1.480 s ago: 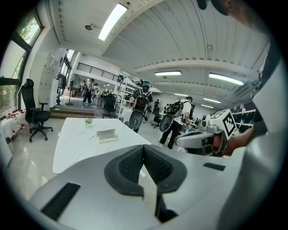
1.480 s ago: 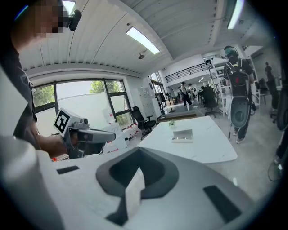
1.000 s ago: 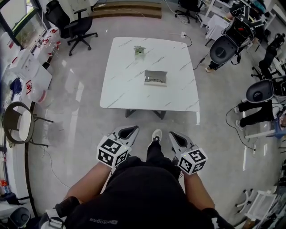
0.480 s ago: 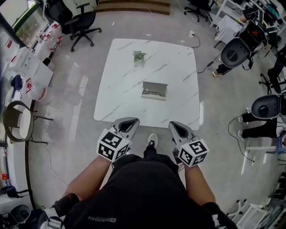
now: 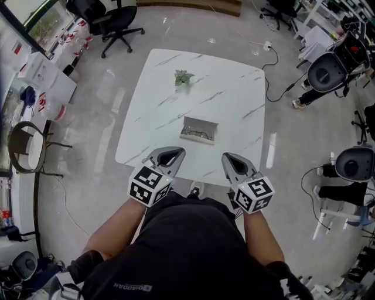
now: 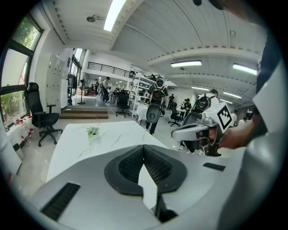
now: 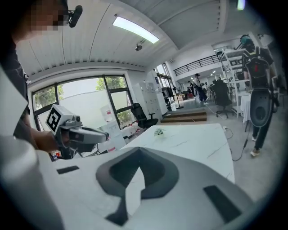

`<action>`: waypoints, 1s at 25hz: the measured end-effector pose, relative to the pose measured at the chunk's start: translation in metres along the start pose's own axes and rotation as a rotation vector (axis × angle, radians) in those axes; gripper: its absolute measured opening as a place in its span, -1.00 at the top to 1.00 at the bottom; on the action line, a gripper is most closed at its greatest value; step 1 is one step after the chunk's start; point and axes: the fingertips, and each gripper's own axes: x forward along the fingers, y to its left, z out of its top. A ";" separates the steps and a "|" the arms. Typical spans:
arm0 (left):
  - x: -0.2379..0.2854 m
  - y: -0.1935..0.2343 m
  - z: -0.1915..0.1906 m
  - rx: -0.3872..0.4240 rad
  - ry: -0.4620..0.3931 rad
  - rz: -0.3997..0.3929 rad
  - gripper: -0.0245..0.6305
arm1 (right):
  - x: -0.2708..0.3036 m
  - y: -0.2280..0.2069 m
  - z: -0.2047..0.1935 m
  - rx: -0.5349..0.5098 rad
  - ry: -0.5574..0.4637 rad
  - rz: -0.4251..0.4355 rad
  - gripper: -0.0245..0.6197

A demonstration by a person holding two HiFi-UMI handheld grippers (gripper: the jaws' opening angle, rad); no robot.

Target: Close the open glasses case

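An open grey glasses case (image 5: 198, 130) with glasses inside lies on the white marble table (image 5: 222, 88), towards its near edge. My left gripper (image 5: 167, 153) is shut and empty, held over the table's near edge, short of the case and to its left. My right gripper (image 5: 229, 159) is also shut and empty, at the near edge to the case's right. In the left gripper view the jaws (image 6: 144, 155) meet tip to tip, and the right gripper (image 6: 198, 132) shows beside them. The right gripper view hides the case behind its own shut jaws (image 7: 137, 161).
A small potted plant (image 5: 183, 77) stands at the table's far side. Black office chairs (image 5: 114, 17) stand beyond the table, a round chair (image 5: 26, 146) at the left, and dark seat-like machines (image 5: 331, 70) with cables at the right. Glossy floor surrounds the table.
I have walked towards the table: it has come nearer in view, and both grippers now reach its near edge. Both stayed shut.
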 end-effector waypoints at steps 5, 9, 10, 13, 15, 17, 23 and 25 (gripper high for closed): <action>0.021 0.003 0.011 0.023 -0.001 0.041 0.92 | 0.011 -0.026 0.002 -0.028 0.012 0.039 0.92; 0.024 0.007 0.006 0.025 0.026 0.067 0.92 | 0.014 -0.036 0.006 -0.016 0.002 0.050 0.92; 0.025 0.009 0.005 0.023 0.028 0.072 0.92 | 0.015 -0.037 0.007 -0.017 0.001 0.053 0.92; 0.027 0.012 0.005 0.016 0.024 0.081 0.92 | 0.016 -0.038 0.007 -0.033 -0.001 0.053 0.92; 0.028 0.013 0.005 0.018 0.022 0.076 0.92 | 0.016 -0.039 0.010 -0.044 -0.008 0.044 0.92; 0.031 0.014 0.006 0.021 0.025 0.064 0.92 | 0.014 -0.040 0.014 -0.049 -0.023 0.028 0.92; 0.036 0.015 0.016 0.047 0.024 0.027 0.92 | 0.014 -0.042 0.021 -0.041 -0.044 -0.008 0.92; 0.037 0.016 0.018 0.049 0.018 0.027 0.92 | 0.015 -0.041 0.023 -0.052 -0.047 -0.012 0.92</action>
